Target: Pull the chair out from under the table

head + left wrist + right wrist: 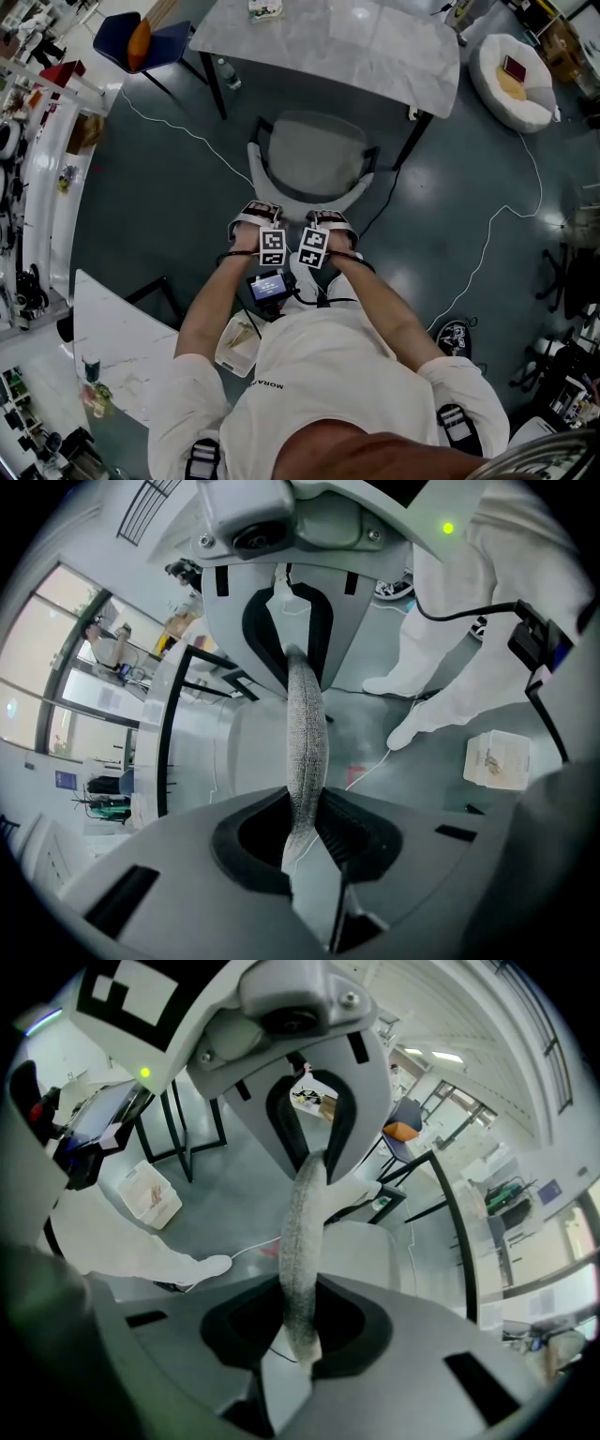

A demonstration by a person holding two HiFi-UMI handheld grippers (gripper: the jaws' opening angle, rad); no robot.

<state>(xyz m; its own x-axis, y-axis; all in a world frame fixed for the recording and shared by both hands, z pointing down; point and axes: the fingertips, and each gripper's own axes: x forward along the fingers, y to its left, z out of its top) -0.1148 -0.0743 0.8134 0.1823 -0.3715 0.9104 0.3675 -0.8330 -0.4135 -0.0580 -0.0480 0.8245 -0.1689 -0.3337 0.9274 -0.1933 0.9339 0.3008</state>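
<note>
The chair (314,150) has a grey seat and a curved grey fabric backrest (305,202). It stands at the near edge of the marble table (328,42), its seat out on the floor side. My left gripper (255,217) and right gripper (328,223) sit side by side on the backrest's top edge, both pointing steeply down. In the left gripper view the fabric edge (305,742) runs between the jaws of the left gripper (309,832), clamped. The right gripper view shows the same edge (302,1232) pinched in the right gripper (300,1335).
A blue chair (141,42) stands at the back left, a round white cushion (514,80) at the back right. A white cable (487,234) snakes over the dark floor. A second marble table (112,347) and a white box (236,345) lie close behind me on the left.
</note>
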